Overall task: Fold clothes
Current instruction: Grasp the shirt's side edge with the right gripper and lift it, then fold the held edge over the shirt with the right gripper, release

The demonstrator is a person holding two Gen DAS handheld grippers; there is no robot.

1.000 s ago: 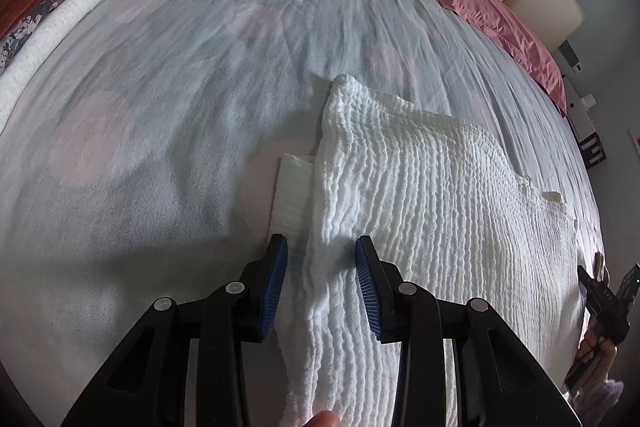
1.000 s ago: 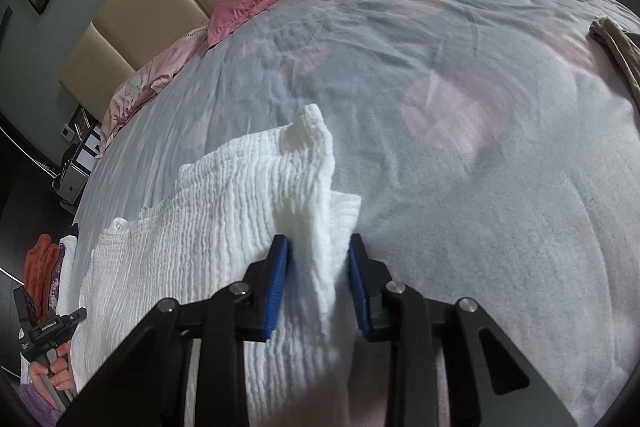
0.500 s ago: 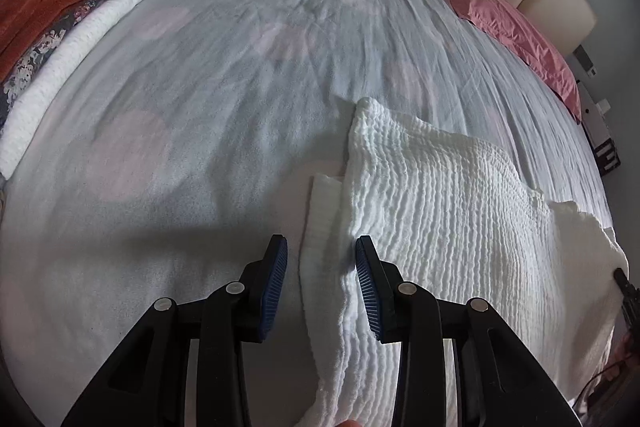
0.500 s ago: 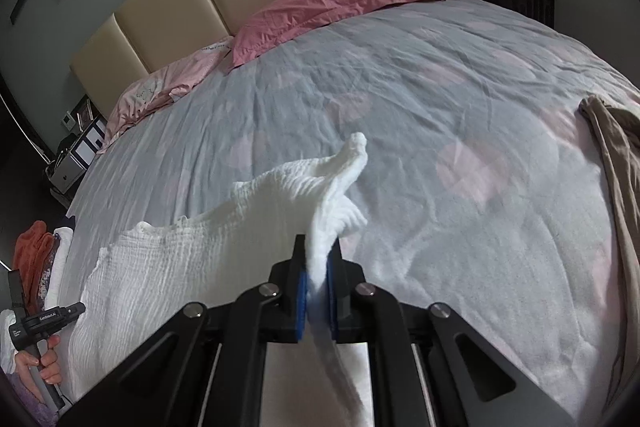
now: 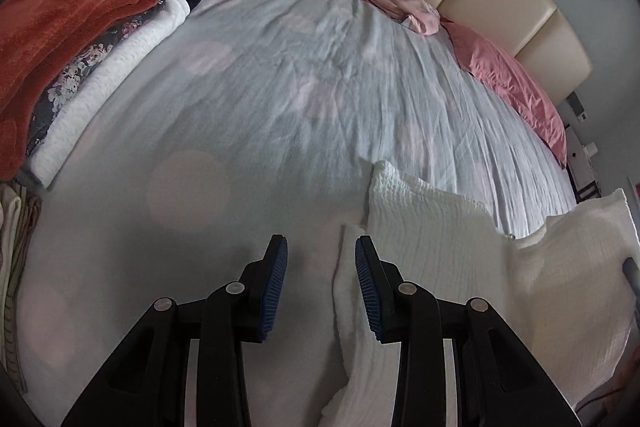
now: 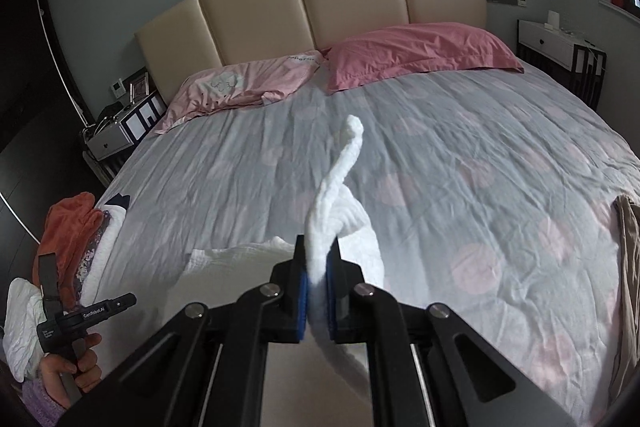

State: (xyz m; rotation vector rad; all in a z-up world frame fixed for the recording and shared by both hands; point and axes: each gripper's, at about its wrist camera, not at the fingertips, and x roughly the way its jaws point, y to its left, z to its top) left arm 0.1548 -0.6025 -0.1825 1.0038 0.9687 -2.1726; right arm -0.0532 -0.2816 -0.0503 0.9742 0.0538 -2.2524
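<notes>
Right tongs [image 6: 318, 291], apart a second ago, now clamp the white garment [image 6: 334, 203] and lift its edge higher off the bed [image 6: 480, 155]. Left tongs [image 5: 321, 281] stay apart, straddling the garment's other edge.

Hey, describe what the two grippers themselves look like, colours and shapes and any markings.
Both the left gripper and the right gripper are matte black, with angular linkage arms joined by round silver rivets and ribbed blue pads on the fingers. In the right wrist view, the left handle carries small white lettering, partly legible. No cables show.
</notes>
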